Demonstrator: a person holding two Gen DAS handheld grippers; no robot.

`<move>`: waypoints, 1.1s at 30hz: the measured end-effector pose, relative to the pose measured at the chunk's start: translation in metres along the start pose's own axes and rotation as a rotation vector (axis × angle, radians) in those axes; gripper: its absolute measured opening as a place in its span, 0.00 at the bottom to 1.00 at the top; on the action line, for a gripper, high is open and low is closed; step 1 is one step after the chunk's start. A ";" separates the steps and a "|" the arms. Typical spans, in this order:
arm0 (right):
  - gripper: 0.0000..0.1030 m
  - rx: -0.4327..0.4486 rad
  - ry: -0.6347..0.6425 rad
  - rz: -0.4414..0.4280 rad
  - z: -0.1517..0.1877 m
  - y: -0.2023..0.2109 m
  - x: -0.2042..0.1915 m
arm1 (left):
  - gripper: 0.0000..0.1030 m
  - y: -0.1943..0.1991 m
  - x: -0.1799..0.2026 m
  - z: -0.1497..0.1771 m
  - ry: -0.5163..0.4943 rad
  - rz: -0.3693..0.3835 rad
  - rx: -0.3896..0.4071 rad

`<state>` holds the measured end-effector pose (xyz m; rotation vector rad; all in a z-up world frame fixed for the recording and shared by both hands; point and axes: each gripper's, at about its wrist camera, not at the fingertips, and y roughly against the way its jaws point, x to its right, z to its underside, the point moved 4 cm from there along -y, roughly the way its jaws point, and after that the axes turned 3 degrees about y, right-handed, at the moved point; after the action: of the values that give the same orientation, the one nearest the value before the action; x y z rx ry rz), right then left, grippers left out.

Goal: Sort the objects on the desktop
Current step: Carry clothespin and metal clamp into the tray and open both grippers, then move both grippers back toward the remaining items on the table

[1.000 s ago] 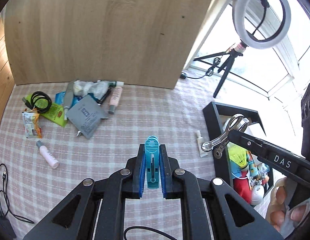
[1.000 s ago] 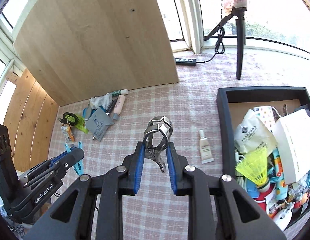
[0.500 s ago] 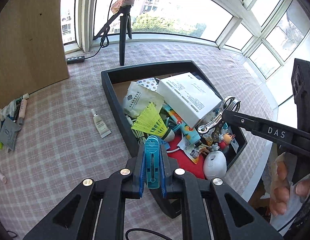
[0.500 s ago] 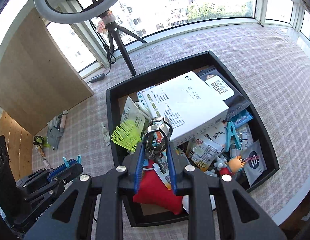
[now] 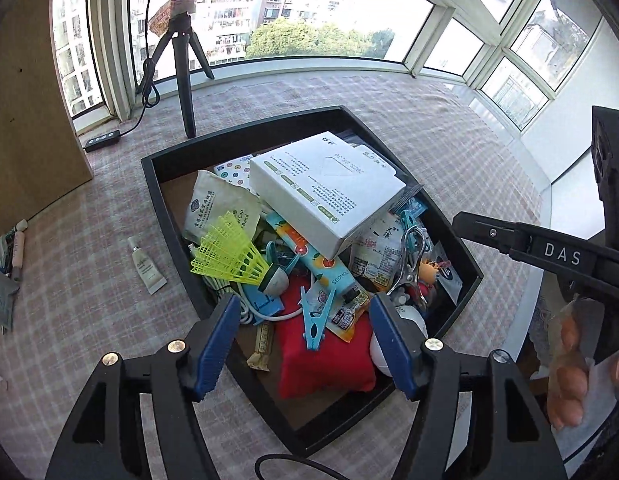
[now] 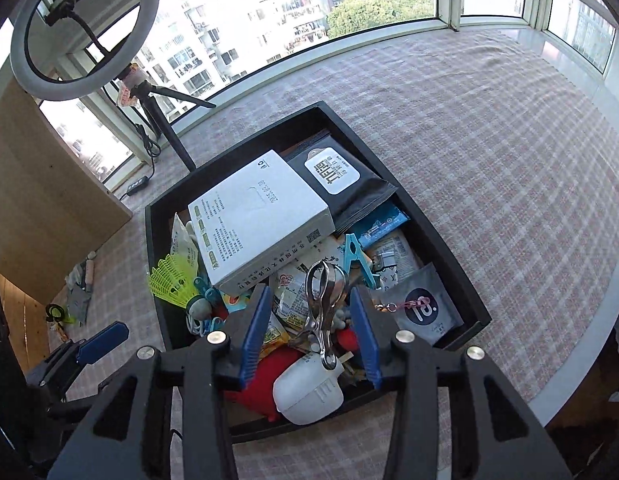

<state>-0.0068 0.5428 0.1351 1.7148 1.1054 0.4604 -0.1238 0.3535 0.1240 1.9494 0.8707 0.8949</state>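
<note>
Left wrist view: left hand-held gripper [image 5: 305, 344], jaws just opened wide, released; the blue clothespin [image 5: 315, 314] lies in the black tray [image 5: 165, 208] on a red pouch [image 5: 325, 364]. Right hand-held gripper [image 6: 309, 334], jaws just opening, flanks a metal clip [image 6: 323, 312] without touching.

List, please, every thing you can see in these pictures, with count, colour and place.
tray: 1, black, on the checked cloth
box: 1, white, on top of the pile in the tray
shuttlecock: 1, yellow, tray's left side
clothes peg: 1, blue, lying on the red pouch
red pouch: 1, near end of the tray
metal clip: 1, silver, between the right jaws, pads apart from it
small tube: 1, white, on the cloth left of the tray
ring light: 1, white, on a black tripod by the window
left gripper: jaws wide, just opened
right gripper: jaws just opened
</note>
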 end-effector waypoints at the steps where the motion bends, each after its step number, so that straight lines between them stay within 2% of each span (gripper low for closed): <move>1: 0.40 0.001 0.001 -0.003 0.000 0.000 -0.001 | 0.63 0.000 -0.004 0.001 0.007 -0.003 -0.003; 8: 0.41 -0.002 0.019 -0.027 0.001 -0.005 -0.013 | 0.62 0.004 -0.037 0.010 0.053 -0.054 0.003; 16: 0.41 -0.024 0.111 -0.065 0.008 -0.021 -0.057 | 0.62 0.017 -0.093 0.027 0.130 -0.123 0.025; 22: 0.41 -0.041 0.209 -0.105 0.019 -0.035 -0.099 | 0.62 0.032 -0.154 0.044 0.214 -0.190 0.046; 33: 0.41 -0.094 0.344 -0.162 0.029 -0.058 -0.191 | 0.62 0.080 -0.300 0.074 0.407 -0.350 0.092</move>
<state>-0.1093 0.3712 0.1068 1.4835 1.4325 0.7113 -0.1970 0.0455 0.0805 1.6379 1.4596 1.0677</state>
